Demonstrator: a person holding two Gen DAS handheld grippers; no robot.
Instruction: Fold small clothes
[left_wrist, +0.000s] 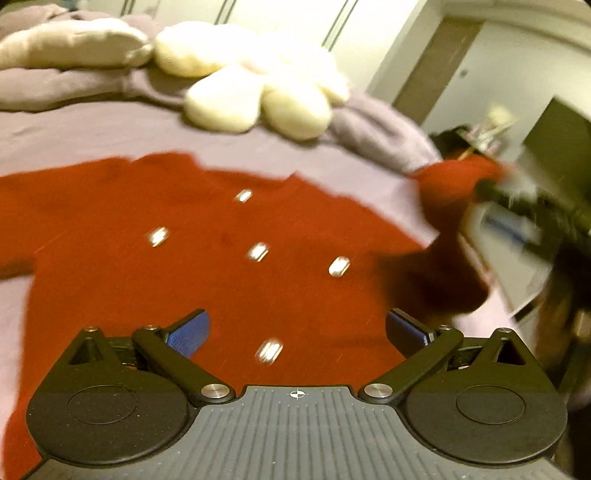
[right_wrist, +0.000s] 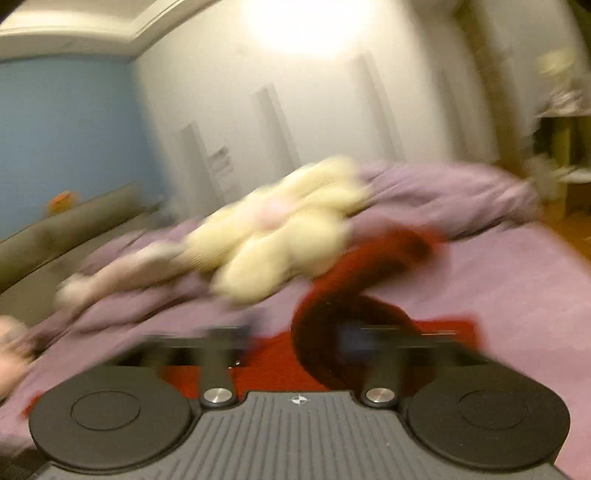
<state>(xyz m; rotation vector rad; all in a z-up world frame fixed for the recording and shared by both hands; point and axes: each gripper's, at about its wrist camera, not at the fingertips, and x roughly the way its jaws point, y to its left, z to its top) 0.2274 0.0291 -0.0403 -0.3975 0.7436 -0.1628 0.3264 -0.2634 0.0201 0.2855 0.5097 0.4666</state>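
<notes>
A small red garment (left_wrist: 221, 266) with several shiny buttons lies spread on a lilac bed sheet (left_wrist: 110, 129). My left gripper (left_wrist: 295, 332) hovers low over its lower part, blue pads (left_wrist: 188, 336) wide apart and empty. In the left wrist view my right gripper (left_wrist: 517, 206) is at the far right, blurred, with the garment's right sleeve (left_wrist: 454, 177) lifted against it. The right wrist view is heavily blurred: the red sleeve (right_wrist: 369, 280) curls up in front of my right gripper (right_wrist: 295, 339); its finger gap cannot be made out.
A cream flower-shaped plush cushion (left_wrist: 258, 85) and a crumpled lilac duvet (left_wrist: 55, 85) lie at the head of the bed. A pale pillow (left_wrist: 70, 44) sits at the far left. A door and cluttered furniture (left_wrist: 491, 129) stand beyond the bed's right edge.
</notes>
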